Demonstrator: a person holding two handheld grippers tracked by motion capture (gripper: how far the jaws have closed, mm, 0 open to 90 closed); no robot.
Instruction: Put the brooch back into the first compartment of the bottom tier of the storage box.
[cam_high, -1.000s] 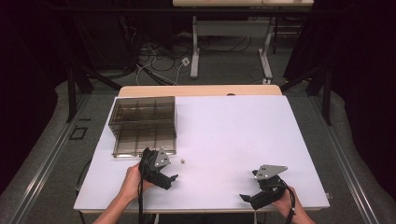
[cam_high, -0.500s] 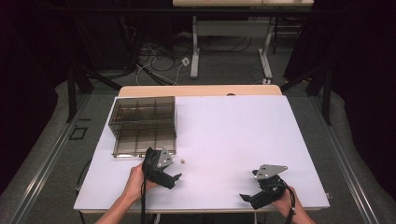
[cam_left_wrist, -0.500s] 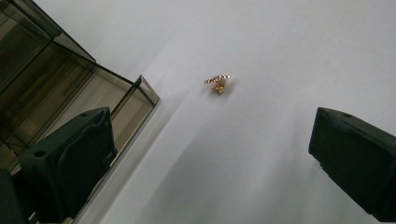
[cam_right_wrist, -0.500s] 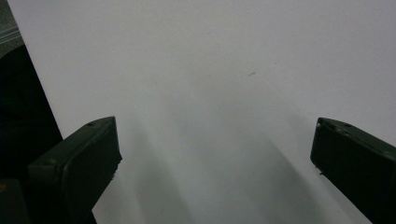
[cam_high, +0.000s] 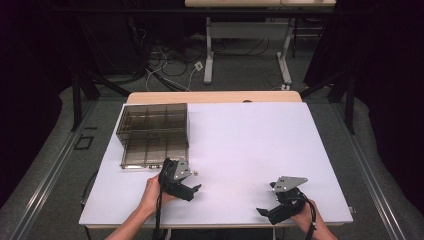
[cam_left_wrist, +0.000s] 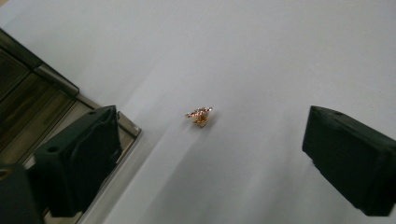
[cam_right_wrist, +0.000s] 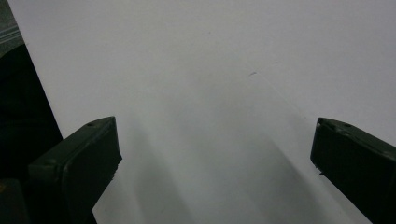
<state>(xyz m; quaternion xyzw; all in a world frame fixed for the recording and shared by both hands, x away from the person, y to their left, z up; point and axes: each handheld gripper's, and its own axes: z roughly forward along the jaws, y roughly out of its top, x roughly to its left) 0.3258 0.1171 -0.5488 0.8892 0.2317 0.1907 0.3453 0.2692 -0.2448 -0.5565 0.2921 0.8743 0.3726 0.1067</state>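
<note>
**Left gripper over a small gold trinket, jaws wide**

Left gripper (cam_high: 196, 188) sits near the front left of the white table (cam_high: 250, 145), held in the person's left hand (cam_high: 150, 192). Jaws stand apart and have just been closing a little; nothing is pinched between them. In the left gripper view, the small gold ornament (cam_left_wrist: 199, 115) lies on the bare table surface ahead of the jaws, roughly midway between them, touching neither. From the high view the same ornament (cam_high: 196, 173) is a tiny speck just beside the gripper's body, close to the near right corner of the smoky compartment box (cam_high: 154, 135).

Right gripper (cam_high: 262, 212) rests at the front right, well apart from the ornament, in the right hand (cam_high: 307, 220). Its jaws are spread wide over bare table, holding nothing.
</note>
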